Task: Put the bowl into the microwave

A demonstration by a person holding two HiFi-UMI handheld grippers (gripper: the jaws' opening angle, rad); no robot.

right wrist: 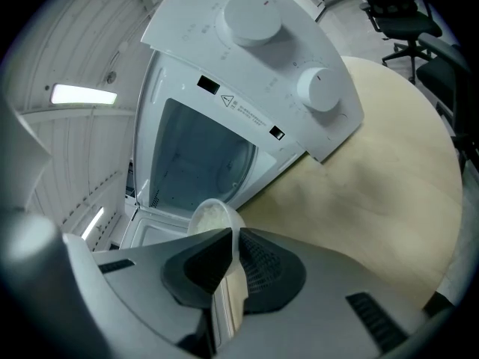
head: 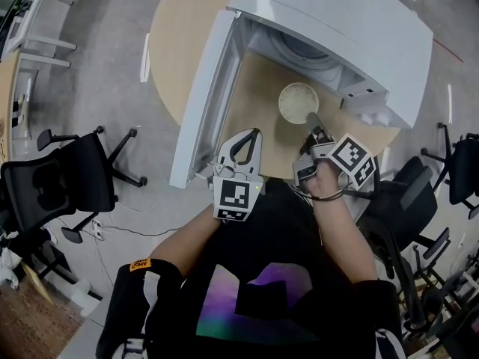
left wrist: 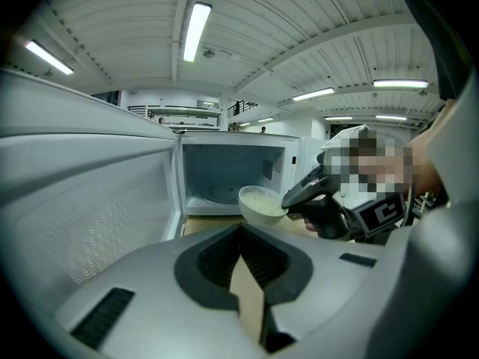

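Since the microwave door [head: 203, 96] already stands swung wide at the left, over the near edge of the table [head: 166, 47], the way in is clear. By my judgement, though, the placing itself is not yet done. Just beside the door's lower end hangs the left gripper [head: 251, 138], its jaws together on nothing. To its right the bowl [head: 298, 102], filled with something white like rice, is over the table in front of the mouth of the microwave [head: 352, 28] and not yet inside. The right gripper [head: 313, 120] pinches the bowl's near rim between its jaws; carrying it inward and letting go remain.
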